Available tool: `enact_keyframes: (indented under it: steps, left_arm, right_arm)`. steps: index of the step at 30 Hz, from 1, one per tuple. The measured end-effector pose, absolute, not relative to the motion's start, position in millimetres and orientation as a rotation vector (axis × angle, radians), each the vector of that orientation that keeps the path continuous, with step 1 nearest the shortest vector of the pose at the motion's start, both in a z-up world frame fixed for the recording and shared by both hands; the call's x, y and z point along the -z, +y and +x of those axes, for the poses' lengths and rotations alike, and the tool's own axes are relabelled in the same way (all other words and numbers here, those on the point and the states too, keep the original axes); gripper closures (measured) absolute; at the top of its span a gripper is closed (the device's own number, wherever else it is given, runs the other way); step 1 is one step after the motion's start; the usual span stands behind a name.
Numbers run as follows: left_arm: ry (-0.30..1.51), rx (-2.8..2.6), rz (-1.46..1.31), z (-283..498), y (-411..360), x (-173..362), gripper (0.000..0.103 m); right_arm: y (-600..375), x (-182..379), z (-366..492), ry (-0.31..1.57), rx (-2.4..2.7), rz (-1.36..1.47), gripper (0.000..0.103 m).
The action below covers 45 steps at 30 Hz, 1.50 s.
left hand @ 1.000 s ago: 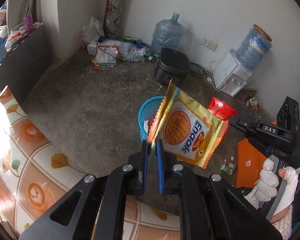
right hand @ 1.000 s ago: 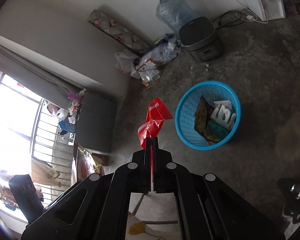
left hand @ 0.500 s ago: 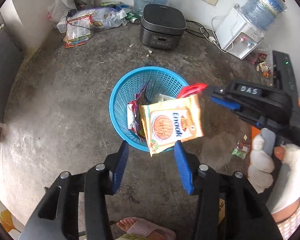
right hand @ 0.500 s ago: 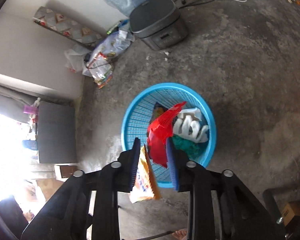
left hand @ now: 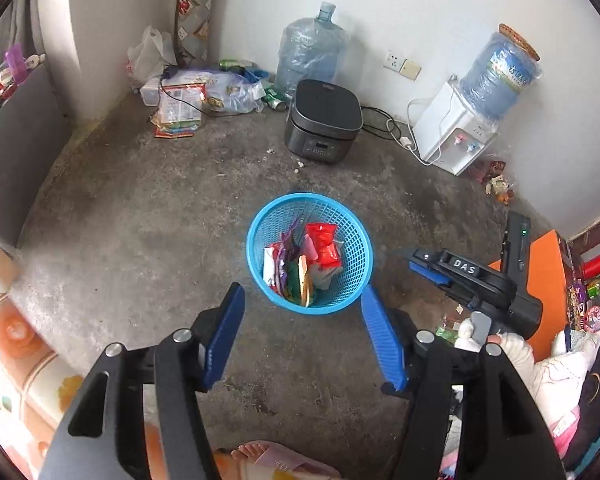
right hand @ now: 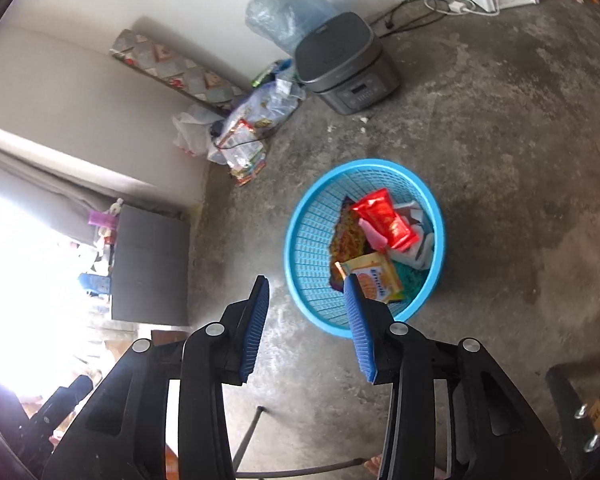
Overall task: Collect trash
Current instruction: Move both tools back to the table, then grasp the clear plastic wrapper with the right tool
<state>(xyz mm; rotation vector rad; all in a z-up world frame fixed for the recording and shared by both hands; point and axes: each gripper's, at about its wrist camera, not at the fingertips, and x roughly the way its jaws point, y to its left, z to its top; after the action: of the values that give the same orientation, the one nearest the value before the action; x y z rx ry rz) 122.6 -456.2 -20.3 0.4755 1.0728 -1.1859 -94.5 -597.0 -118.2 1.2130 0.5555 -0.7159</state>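
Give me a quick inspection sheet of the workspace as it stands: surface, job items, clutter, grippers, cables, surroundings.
Surface: bare concrete floor, stained.
Job's things: blue basket holds red wrapper and yellow snack packet, with other wrappers.
Clutter: bags and packets piled in the corner; scraps beside the dispenser.
Grippers: left gripper and right gripper both opening, nothing between the jaws.
Cables: black cord runs behind the rice cooker.
Surroundings: water jug, water dispenser, white wall.

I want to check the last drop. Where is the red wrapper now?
The red wrapper lies inside the blue basket on the floor, on top of the other trash, beyond the yellow snack packet in the right wrist view.
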Motion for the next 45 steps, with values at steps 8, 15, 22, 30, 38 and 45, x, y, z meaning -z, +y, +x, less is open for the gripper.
enact_keyframes:
  steps: [8, 15, 22, 30, 38, 45]
  left_arm:
    - [0.965, 0.955, 0.410, 161.7, -280.7, -38.5, 0.042]
    - [0.964, 0.758, 0.240, 150.6, -139.2, -50.1, 0.042]
    - [0.982, 0.637, 0.182, 126.4, -51.4, -16.3, 0.043]
    - [1.061, 0.660, 0.093, 114.7, -35.5, 47.0, 0.071]
    - [1.050, 0.666, 0.069, 115.1, -28.6, 60.5, 0.086]
    - [1.042, 0.698, 0.085, 112.0, -29.6, 61.8, 0.092]
  right_arm:
    - [-520.8, 52.1, -57.0, 0.584, 0.386, 1.062, 0.054]
    - [-430.8, 22.3, 1.1, 0.696, 0.039, 0.955, 0.054]
    - [-346.3, 28.7, 36.4, 0.859, -0.216, 0.947, 0.053]
    - [-292.4, 52.7, 48.4, 1.037, -0.230, 0.917, 0.055]
    - [-261.2, 64.5, 64.5, 1.144, -0.221, 0.924, 0.068]
    - [-251.7, 75.2, 69.1, 1.151, -0.241, 0.959, 0.081]
